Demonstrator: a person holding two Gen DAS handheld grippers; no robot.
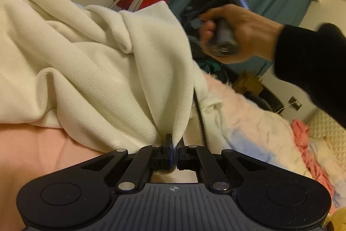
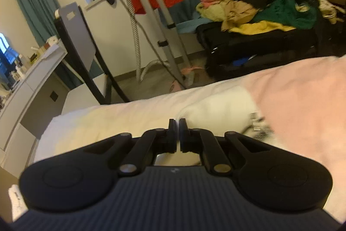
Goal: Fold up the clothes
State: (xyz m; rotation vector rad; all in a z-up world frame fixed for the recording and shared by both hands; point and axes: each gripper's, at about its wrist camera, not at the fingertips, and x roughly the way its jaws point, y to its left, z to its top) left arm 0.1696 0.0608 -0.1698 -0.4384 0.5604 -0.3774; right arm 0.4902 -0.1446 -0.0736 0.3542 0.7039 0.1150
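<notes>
1. Left gripper [image 1: 174,145]: jaws pressed together on a pinched fold of the cream garment [image 1: 90,62]. The cloth fans up and away from the pinch toward 10–12 o'clock, drawn taut in ridges that converge on the fingers.
2. Cream garment: it lies bunched over the pink bedding [image 1: 32,151], its bulk at 10 o'clock from the left tool. Its long axis cannot be told from the crumpled heap.
3. Right gripper [image 2: 177,132]: fingers drawn together with only a sliver of gap and nothing visibly between them. In the right wrist view, cream cloth lies just beyond the tips at 12–1 o'clock.
4. Right hand [image 1: 240,34]: seen from the left wrist camera at 1–2 o'clock, raised and blurred, just beside the garment's upper right edge.
5. Governing relation, judged: the left tool anchors the near edge, and the free far edge lies nearer the right tool, so the next grasp likely falls to the right.
6. Background: clothes pile [image 2: 259,8] on the floor beyond the bed, well apart.
</notes>
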